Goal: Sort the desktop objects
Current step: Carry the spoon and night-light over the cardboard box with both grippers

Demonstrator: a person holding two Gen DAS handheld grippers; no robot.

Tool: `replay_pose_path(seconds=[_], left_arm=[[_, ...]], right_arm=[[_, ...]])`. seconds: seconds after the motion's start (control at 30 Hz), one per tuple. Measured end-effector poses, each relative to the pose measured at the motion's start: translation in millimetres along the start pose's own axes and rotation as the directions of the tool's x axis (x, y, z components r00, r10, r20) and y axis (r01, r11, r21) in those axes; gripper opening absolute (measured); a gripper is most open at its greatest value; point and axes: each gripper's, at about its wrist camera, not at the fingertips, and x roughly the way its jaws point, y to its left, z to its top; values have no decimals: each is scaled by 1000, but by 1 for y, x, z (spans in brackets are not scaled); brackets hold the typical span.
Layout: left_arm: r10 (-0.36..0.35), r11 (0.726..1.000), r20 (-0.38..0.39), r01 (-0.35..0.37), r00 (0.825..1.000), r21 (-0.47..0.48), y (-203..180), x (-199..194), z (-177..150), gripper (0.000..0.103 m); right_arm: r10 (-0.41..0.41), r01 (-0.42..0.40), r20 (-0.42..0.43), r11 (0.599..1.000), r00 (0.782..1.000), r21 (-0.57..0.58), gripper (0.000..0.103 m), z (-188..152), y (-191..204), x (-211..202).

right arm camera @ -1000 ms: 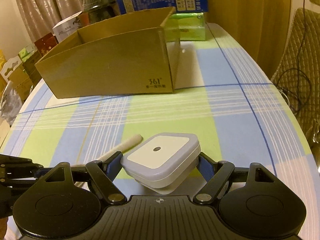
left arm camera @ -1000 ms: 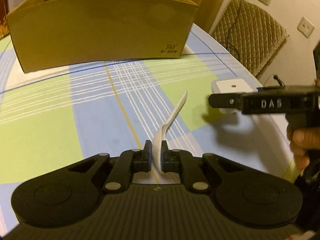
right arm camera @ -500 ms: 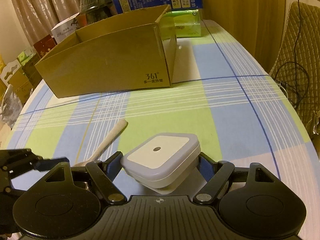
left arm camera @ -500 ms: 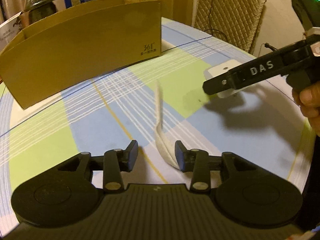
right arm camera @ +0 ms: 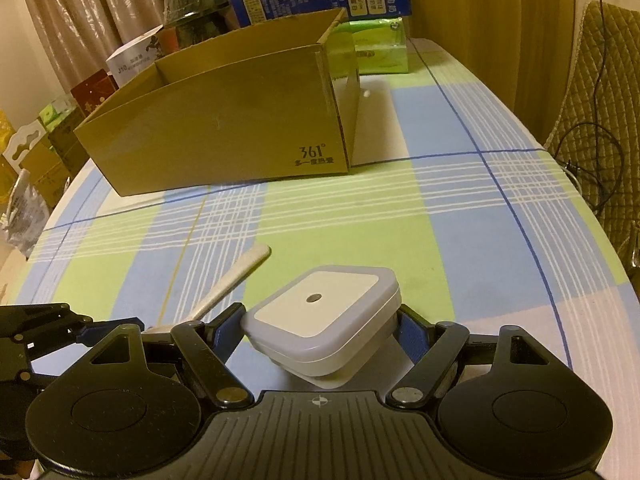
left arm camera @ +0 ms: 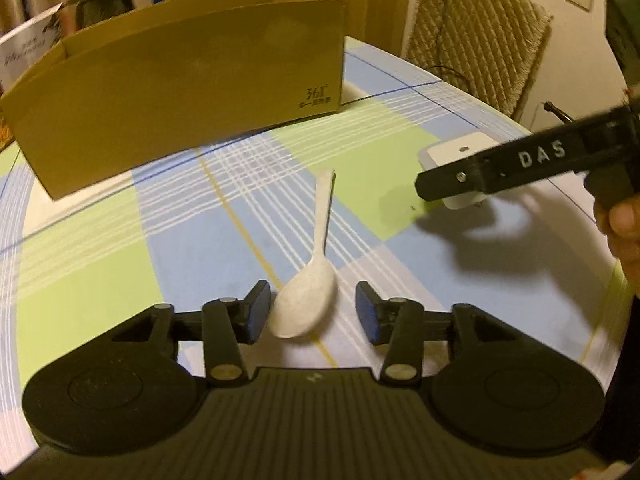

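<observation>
Two grippers work over the checked tablecloth point(right arm camera: 460, 216). Left gripper point(left arm camera: 310, 312) stands with its jaws apart, the pale spoon point(left arm camera: 308, 300) lying between them with its bowl nearest the tool and its handle pointing away toward the box point(left arm camera: 180, 92); the bowl looks very close to the left pad, though blur leaves actual contact uncertain, and a clear gap shows on the right side. Right gripper point(right arm camera: 320, 330) has both blue pads pressed against the sides of a white square device point(right arm camera: 324, 316) (a small dark dot sits in the middle of its top). Beyond both tools the open cardboard box rests on the cloth, well apart from the spoon. A quilted chair point(left arm camera: 476, 40) stands past the table's right edge
</observation>
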Motion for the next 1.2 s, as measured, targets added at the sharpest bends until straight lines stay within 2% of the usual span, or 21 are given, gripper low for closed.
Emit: replay_pose_path(seconds=[0.33,0.47,0.8,1.2], left_arm=[[8,999,3,-8,1000,40,-4,2,-3,38],[11,999,6,-11,1000,40,-4,2,-2,30],[1,999,-2,-1,1000,37,-4,1,-1,28],[25,1000,79,-25,997,3,-4,-17,8,28]], right_arm=[[7,-7,-4,1000,1000,2,76,0,0,1],[8,-8,-4,1000,1000,3,76,0,0,1],[11,-11,3,1000,1000,8,76,1,2,0],[-13,12,62,1000,998,10,76,6,2,-13]])
